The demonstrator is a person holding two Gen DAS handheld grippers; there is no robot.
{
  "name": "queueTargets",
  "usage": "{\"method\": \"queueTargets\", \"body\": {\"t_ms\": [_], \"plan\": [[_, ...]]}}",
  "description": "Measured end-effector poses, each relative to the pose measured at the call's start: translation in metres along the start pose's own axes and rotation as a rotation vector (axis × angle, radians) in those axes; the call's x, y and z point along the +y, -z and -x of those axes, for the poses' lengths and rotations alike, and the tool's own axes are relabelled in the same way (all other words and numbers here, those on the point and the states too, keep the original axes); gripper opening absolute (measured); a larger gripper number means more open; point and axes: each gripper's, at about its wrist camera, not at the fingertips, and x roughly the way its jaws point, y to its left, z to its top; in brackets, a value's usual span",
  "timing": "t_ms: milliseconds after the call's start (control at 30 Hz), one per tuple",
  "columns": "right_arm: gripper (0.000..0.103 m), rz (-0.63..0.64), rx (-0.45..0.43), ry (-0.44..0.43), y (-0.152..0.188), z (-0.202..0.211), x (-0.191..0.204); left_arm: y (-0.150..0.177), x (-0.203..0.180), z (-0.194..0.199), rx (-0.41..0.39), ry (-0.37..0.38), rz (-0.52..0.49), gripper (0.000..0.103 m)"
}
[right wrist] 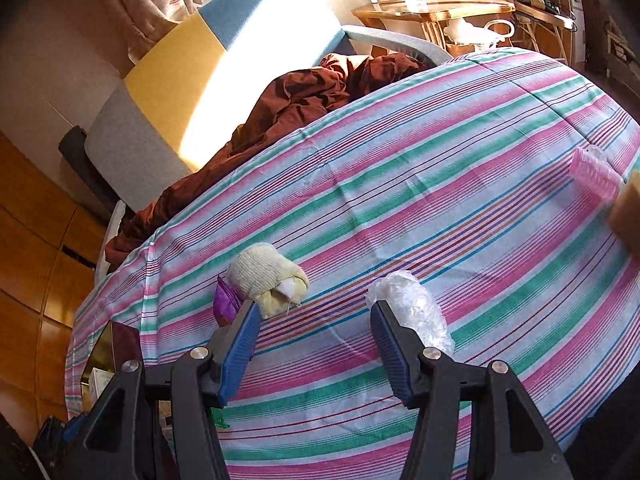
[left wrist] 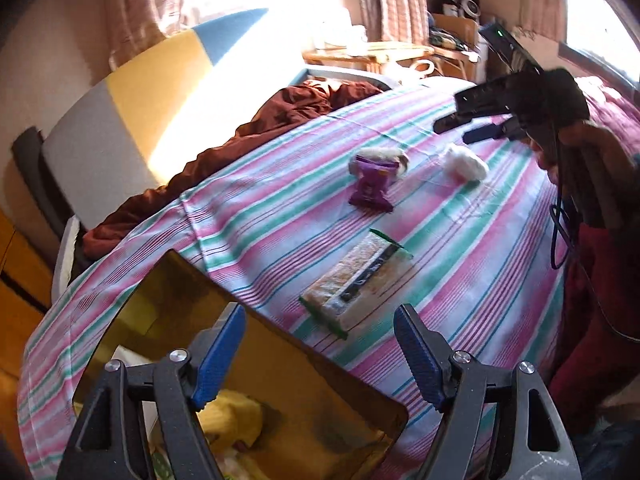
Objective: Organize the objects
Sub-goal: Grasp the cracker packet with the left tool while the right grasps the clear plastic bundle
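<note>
My left gripper [left wrist: 320, 344] is open and holds nothing. It hangs over a yellow see-through box [left wrist: 312, 412] with a yellow cloth inside. Ahead on the striped sheet lie a green-edged packet [left wrist: 356, 280], a purple packet [left wrist: 370, 186], a cream cloth roll [left wrist: 386, 156] and a white plastic wad [left wrist: 466, 164]. My right gripper [left wrist: 454, 132] hovers beyond them, held in a hand. In the right wrist view the right gripper [right wrist: 316, 320] is open and empty, between the cream cloth roll [right wrist: 264, 276] on its left and the plastic wad [right wrist: 412, 308] on its right. The purple packet [right wrist: 226, 300] peeks out beside the roll.
The striped sheet [right wrist: 440, 184] covers a bed, with a brown blanket [right wrist: 304, 96] bunched toward the padded headboard [right wrist: 172, 72]. A pink hair roller [right wrist: 596, 172] and a tan box [right wrist: 628, 216] sit at the right edge. A wooden side table [right wrist: 432, 8] stands beyond.
</note>
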Motion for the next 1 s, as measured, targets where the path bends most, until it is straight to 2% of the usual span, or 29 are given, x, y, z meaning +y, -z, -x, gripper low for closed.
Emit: {"method": "queueTargets", "body": {"t_ms": [100,333,600,633,733,767,833,933,1000], "plan": [[0.058,-0.022,-0.015,-0.012,-0.001,0.004,-0.004,-0.015,-0.016,-0.027,0.055,0.037,-0.099,0.077],[0.058,-0.166,-0.025,-0.045,-0.007,0.007,-0.031,-0.029,-0.035,-0.084,0.198,0.077,-0.223,0.076],[0.058,-0.189,-0.013,-0.053,-0.008,0.005,-0.035,-0.037,-0.04,-0.118,0.281,0.089,-0.273,0.076],[0.058,-0.189,-0.014,-0.052,-0.008,0.005,-0.035,-0.038,-0.039,-0.121,0.291,0.102,-0.266,0.076],[0.058,-0.192,-0.014,-0.051,-0.009,0.004,-0.036,-0.044,-0.034,-0.124,0.31,0.162,-0.213,0.053],[0.058,-0.193,-0.014,-0.052,-0.009,0.004,-0.036,-0.044,-0.036,-0.124,0.307,0.159,-0.208,0.05],[0.058,-0.195,-0.017,-0.051,-0.009,0.004,-0.037,-0.045,-0.04,-0.122,0.306,0.146,-0.174,0.049],[0.058,-0.214,-0.044,-0.051,-0.009,0.01,-0.042,-0.047,-0.042,-0.119,0.301,0.201,-0.01,0.049],[0.058,-0.248,-0.069,-0.046,-0.01,0.014,-0.049,-0.044,-0.048,-0.117,0.291,0.187,0.073,0.049]]}}
